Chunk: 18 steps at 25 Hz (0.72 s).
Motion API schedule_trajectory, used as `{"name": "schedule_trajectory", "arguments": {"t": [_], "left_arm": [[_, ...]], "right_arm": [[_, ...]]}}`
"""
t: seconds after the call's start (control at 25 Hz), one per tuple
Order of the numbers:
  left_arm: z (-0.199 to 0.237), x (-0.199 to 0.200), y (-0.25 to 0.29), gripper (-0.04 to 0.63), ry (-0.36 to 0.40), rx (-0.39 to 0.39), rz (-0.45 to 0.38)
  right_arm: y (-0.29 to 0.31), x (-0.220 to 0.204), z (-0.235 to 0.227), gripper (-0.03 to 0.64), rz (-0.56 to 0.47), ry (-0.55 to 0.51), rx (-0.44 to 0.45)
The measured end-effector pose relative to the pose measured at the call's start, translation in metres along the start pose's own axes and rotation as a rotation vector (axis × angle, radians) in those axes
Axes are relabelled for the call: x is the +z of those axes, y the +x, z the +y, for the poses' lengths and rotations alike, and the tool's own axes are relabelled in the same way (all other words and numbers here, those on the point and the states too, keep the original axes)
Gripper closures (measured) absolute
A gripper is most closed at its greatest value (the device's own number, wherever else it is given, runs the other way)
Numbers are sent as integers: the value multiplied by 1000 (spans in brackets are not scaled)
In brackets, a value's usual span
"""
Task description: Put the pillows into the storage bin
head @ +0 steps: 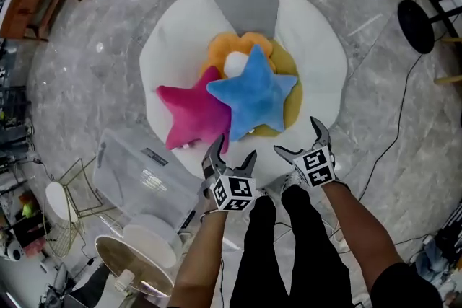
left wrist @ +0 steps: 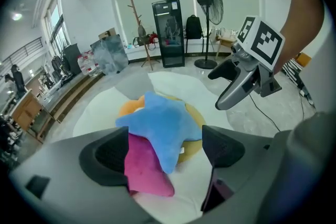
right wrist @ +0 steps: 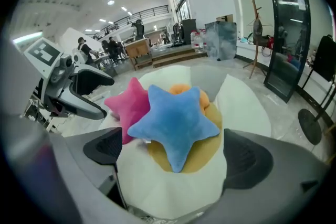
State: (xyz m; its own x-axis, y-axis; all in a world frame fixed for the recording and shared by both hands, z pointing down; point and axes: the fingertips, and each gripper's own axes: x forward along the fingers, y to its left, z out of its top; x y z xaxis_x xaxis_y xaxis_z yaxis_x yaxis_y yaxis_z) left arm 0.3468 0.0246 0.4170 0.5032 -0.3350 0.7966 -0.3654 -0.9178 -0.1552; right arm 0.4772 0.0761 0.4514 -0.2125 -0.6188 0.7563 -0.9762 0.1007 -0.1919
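A blue star pillow [head: 253, 91] lies on top of a pink star pillow [head: 191, 114] and an orange flower pillow [head: 238, 50], all on a white petal-shaped seat [head: 170, 47] with a yellow round cushion [head: 290, 110]. The clear storage bin [head: 137, 171] stands on the floor to the lower left of the seat. My left gripper [head: 233, 150] hovers open just short of the pink star [left wrist: 144, 168] and blue star [left wrist: 160, 123]. My right gripper [head: 296, 135] is open beside it, facing the blue star [right wrist: 176, 123], and holds nothing.
A fan base [head: 416, 25] and its cable lie on the marble floor at the right. A wire stool [head: 72, 191] and a round white table [head: 137, 274] sit at the lower left. The person's black-clad legs [head: 281, 242] are below the grippers.
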Motion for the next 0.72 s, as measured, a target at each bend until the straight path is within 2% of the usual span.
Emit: {"name": "schedule_trajectory", "arguments": {"t": [0.16,0.32,0.56,0.72], "left_arm": [[-5,-21,55,179,-2,-11,4],[-8,-41,107,179,38,-3,14],[-17,-66,157,179,96,3,57],[-19,-75,173,179,78,31,83]], "right_arm": [[50,-36,-11,20,27,-35,42],[98,-63,-20,20,47,-54,63],[155,-89,-36,31,75,-9,73],[190,-110,-36,67,126,-14,85]]}}
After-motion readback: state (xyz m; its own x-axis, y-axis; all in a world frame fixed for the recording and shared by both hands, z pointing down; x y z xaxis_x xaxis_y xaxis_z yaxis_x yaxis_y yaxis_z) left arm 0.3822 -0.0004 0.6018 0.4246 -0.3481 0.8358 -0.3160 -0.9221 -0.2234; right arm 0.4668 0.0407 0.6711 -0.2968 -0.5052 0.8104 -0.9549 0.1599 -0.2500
